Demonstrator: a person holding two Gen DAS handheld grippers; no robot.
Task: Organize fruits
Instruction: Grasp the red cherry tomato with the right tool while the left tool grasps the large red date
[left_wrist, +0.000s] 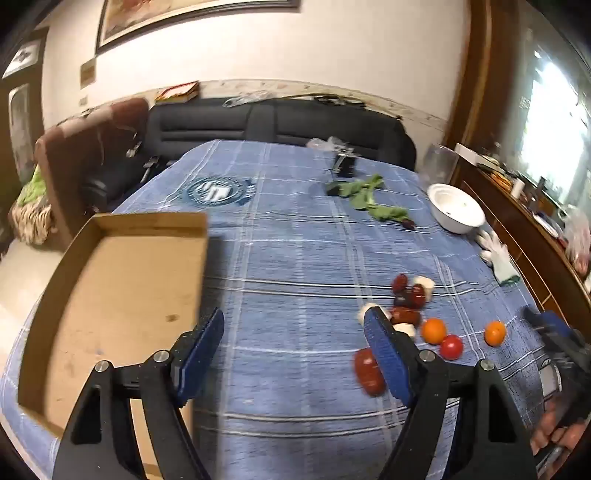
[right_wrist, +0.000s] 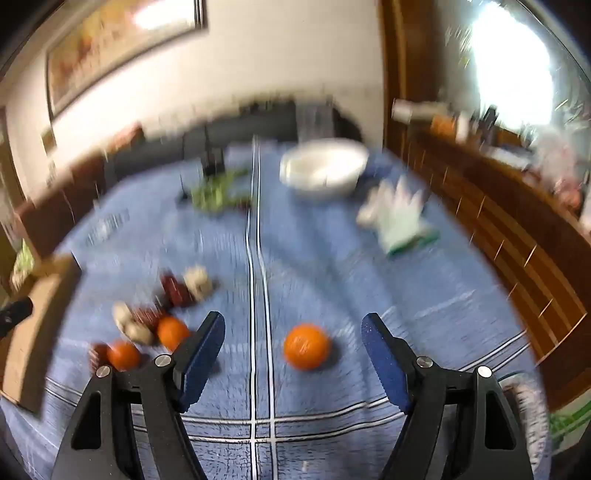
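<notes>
1. Blue checked cloth covers the table (left_wrist: 295, 258), with a dark sofa and a framed picture on the wall behind it.
2. We see a shallow cardboard tray (left_wrist: 122, 280) at the table's left edge, and its floor looks bare; we judge that no fruit has gone in yet, if that is where it belongs.
3. All the fruit lies loose on the cloth toward the right edge: dark red dates (left_wrist: 408, 295) mixed with pale lumps we cannot identify, an orange (left_wrist: 434, 330), a red tomato (left_wrist: 451, 347), a second orange (left_wrist: 495, 333) and a blurred red fruit (left_wrist: 369, 371) close to our left gripper.
4. Our left gripper (left_wrist: 293, 349) stands wide and empty between the tray and the pile.
5. Our right gripper (right_wrist: 293, 349) is spread wide too, holding nothing, with one orange (right_wrist: 306, 346) lying on the cloth between its fingers, untouched.
6. A white bowl (left_wrist: 456, 208), a glove (left_wrist: 496, 254) and some leafy greens (left_wrist: 373, 195) sit farther back.
7. We judge the sorting barely begun: every piece remains to be moved.
</notes>
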